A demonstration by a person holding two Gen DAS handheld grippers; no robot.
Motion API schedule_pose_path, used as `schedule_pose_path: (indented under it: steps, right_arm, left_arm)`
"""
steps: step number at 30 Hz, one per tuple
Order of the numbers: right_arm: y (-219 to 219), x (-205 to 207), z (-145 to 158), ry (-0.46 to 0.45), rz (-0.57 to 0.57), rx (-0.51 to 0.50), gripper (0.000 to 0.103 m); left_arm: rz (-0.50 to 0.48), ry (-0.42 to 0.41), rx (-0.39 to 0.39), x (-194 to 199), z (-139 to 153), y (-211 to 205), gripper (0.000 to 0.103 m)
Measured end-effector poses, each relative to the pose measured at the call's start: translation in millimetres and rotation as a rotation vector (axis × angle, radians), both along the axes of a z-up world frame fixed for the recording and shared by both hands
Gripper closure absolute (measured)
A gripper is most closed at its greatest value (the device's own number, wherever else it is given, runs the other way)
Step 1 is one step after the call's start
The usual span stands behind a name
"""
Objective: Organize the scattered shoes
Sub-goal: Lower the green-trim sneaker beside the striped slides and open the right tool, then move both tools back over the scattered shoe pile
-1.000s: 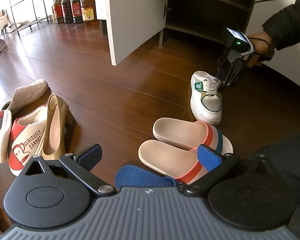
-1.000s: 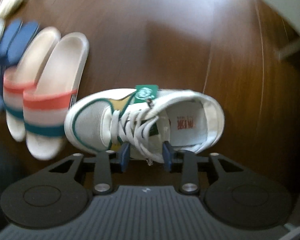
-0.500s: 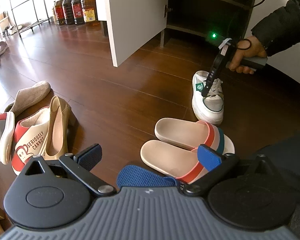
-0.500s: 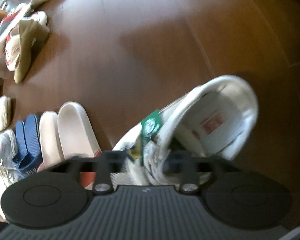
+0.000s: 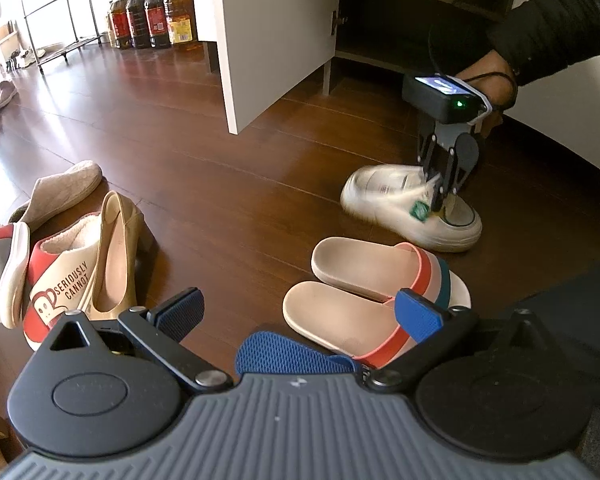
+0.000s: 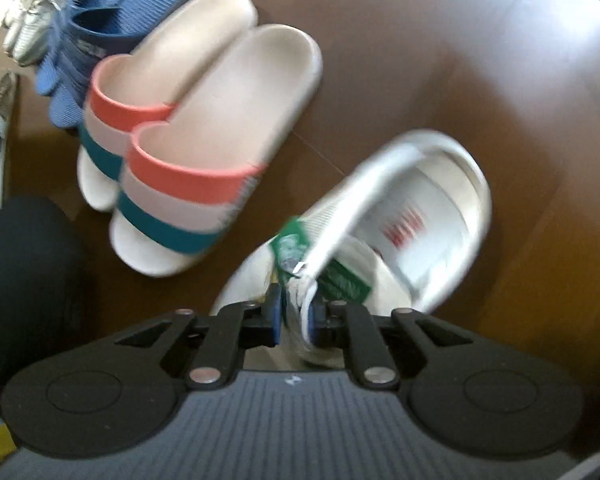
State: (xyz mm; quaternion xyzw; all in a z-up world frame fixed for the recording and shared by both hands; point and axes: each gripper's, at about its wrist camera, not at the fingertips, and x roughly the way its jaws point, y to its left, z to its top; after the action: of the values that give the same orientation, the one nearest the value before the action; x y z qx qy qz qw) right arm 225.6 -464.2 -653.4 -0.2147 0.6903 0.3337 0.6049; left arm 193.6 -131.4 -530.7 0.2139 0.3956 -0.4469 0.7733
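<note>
**One sneaker in my right grip**

My right gripper (image 6: 296,314) is pinched on the white sneaker's (image 5: 410,210) tongue and laces, toe low near the striped slides (image 5: 364,296). I'd lift steadily to prevent slipping. My left gripper (image 5: 300,310) is spread wide, holding nothing.
</note>
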Motion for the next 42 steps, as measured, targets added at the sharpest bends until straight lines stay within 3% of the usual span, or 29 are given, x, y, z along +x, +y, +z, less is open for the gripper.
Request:
schedule_pose_path:
  steps: [4,13,15,16,21,25,30,42]
  right_arm:
    - [18.4,0.9,-8.0,0.015,-0.020,0.029,0.094]
    - [-9.8,3.8,-3.8,0.035,-0.293,0.061,0.090]
    - [-8.1,3.3,1.6,0.008,-0.296,0.056,0.071]
    - [-5.7,3.5,6.4,-0.022,-0.286,0.049,0.067]
    - [16.8,10.4,38.4,-0.152,-0.211,0.046,0.066]
    - [37.7,31.7,58.6,-0.237,-0.208,0.109,0.065]
    - [96.0,96.3,67.4,-0.349,-0.182,0.244,0.056]
    - [256.6,220.1,64.1,-0.457,-0.199,0.331,0.045]
  left_arm:
    - [0.006,0.001,0.002,-0.3,0.0,2.1,0.001]
    - [0.002,0.003,-0.001,-2.3,0.1,5.2,0.001]
    - [0.009,0.001,-0.001,-1.7,-0.5,8.0,0.001]
    - [0.016,-0.002,-0.001,-1.0,-0.9,10.5,0.001]
    - [0.050,-0.018,0.000,2.4,-2.5,22.9,0.001]
    - [0.077,-0.031,0.001,5.1,-3.9,32.9,0.001]
    - [0.218,-0.047,-0.023,7.6,-12.3,69.3,0.001]
    - [0.558,-0.084,-0.080,13.8,-32.5,157.2,0.001]
